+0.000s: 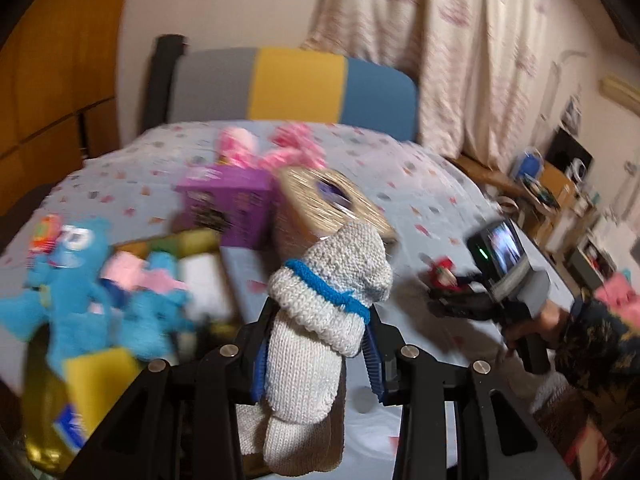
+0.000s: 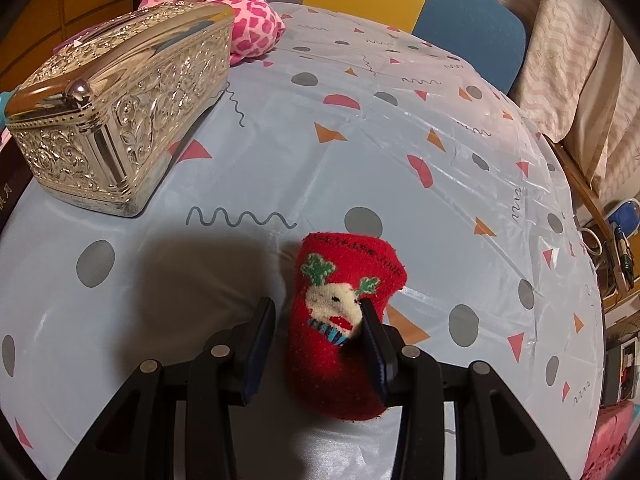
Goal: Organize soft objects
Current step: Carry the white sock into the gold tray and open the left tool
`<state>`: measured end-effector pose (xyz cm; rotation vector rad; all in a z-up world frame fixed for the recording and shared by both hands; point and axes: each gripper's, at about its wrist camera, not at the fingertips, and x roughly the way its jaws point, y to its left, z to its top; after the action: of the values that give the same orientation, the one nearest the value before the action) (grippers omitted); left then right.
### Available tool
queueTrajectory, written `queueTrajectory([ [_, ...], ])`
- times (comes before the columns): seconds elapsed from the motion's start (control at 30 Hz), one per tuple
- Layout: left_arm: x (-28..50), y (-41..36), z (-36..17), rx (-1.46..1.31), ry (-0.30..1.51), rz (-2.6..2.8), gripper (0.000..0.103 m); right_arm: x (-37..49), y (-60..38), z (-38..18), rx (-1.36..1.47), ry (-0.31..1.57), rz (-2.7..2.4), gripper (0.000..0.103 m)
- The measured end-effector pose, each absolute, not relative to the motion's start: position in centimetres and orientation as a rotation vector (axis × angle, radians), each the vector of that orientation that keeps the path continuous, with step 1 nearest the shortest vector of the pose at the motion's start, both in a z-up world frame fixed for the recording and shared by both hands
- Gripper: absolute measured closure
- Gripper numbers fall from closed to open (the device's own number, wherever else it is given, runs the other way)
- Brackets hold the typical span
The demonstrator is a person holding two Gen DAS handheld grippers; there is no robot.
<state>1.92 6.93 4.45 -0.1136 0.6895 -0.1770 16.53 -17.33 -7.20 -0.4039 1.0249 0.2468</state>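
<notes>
Left wrist view: the left gripper [image 1: 316,344] is clenched on a grey sock [image 1: 320,344], lifted above the table [image 1: 420,208], probably to carry it toward the box [image 1: 200,264] at the left, where blue plush toys [image 1: 72,292] lie. The right gripper [image 2: 320,332] straddles a red sock [image 2: 340,320] lying on the table; whether its fingers really press it I cannot tell. The silver casket [image 2: 120,120] is closed.

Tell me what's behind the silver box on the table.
A pink spotted plush toy lies right behind the silver box. Only its upper part shows in the right wrist view; the box covers the rest, and whatever else sits behind it.
</notes>
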Motion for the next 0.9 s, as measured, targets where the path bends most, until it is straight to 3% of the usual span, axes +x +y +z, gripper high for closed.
queueTrajectory([
  [0.23, -0.1, 18.0, 6.5, -0.252, 0.644, 0.023, 0.064, 16.2, -17.1, -7.1, -0.422, 1.020, 0.246, 0.061],
  [0.47, -3.4, 27.6, 2.6, -0.402, 0.742, 0.224, 0.064, 16.0, -17.1, -7.0, -0.430, 1.017, 0.245, 0.061],
  [0.57, -4.0, 29.0, 0.4, -0.435, 0.791, 0.268, 0.061, 16.0, -17.1, -7.0, -0.430, 1.017, 0.245, 0.061],
  [0.73, -3.4, 29.5, -1.3, -0.436, 0.815, 0.287, 0.044, 16.0, -17.1, -7.0, -0.429, 1.017, 0.242, 0.061],
  [0.9, -3.0, 29.4, -0.8, -0.376, 0.798, 0.318, 0.044, 16.0, -17.1, -7.1, -0.429, 1.017, 0.243, 0.061],
])
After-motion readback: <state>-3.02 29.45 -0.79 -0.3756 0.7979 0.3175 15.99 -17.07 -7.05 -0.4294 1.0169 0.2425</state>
